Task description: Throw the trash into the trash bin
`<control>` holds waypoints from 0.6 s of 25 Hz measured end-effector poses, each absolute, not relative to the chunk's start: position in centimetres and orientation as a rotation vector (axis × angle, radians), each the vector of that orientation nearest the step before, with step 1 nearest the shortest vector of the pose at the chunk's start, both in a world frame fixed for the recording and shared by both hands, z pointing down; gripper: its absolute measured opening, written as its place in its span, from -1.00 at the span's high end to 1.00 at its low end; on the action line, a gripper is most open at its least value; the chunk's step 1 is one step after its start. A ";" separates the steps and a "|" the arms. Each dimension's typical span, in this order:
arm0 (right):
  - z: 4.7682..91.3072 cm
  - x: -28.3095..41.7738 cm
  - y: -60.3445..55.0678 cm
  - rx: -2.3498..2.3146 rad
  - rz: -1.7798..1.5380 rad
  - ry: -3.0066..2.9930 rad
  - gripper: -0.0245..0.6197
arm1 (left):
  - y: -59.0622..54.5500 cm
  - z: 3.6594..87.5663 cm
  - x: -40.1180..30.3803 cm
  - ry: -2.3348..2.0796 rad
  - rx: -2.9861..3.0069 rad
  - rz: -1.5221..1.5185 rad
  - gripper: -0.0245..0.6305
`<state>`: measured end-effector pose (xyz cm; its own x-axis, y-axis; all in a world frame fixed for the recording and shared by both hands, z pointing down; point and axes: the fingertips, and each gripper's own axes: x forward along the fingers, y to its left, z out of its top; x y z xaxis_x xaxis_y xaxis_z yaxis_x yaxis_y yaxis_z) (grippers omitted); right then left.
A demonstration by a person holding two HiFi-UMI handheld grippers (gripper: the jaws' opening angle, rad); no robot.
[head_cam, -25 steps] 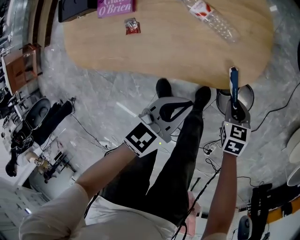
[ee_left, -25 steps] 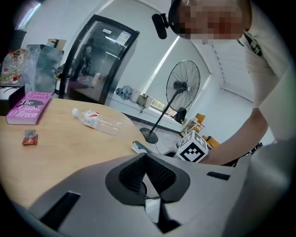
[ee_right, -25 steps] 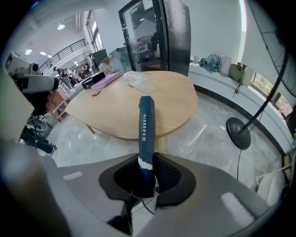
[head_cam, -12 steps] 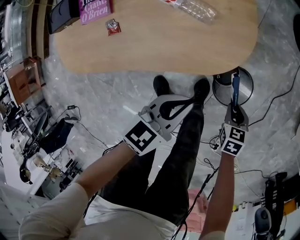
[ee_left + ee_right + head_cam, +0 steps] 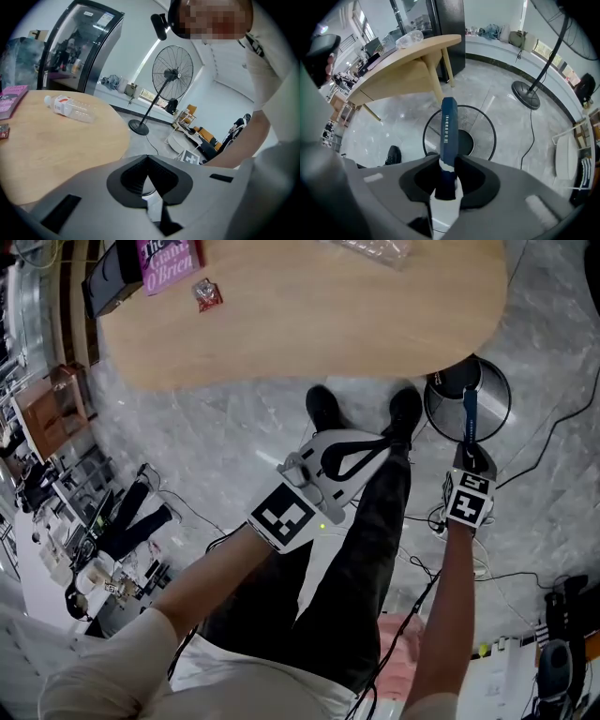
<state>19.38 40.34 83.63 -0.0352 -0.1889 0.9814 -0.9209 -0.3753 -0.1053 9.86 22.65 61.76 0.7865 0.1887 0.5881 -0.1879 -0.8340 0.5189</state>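
Left gripper (image 5: 147, 158): jaws together, empty. Right gripper view: right gripper (image 5: 446, 161) pinches blue tube (image 5: 448, 129), jaws just easing apart, tube between pads, over mesh bin (image 5: 483, 123). Head view adds red wrapper (image 5: 206, 293) on table (image 5: 328, 324) beyond, unseen there.

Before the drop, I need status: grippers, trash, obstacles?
Left gripper shut, empty. Right gripper holds blue packet over trash bin, jaws just eased wider. Nothing between them.

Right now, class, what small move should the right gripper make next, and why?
Probably open the jaws of the right gripper. They pinch the blue packet, which appears to hang over the open mesh trash bin, so it should drop straight in.
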 end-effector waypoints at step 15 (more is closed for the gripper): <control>84.0 19.7 39.4 1.599 1.449 -1.219 -0.17 | 21.6 62.0 9.0 -0.011 2.395 0.855 0.90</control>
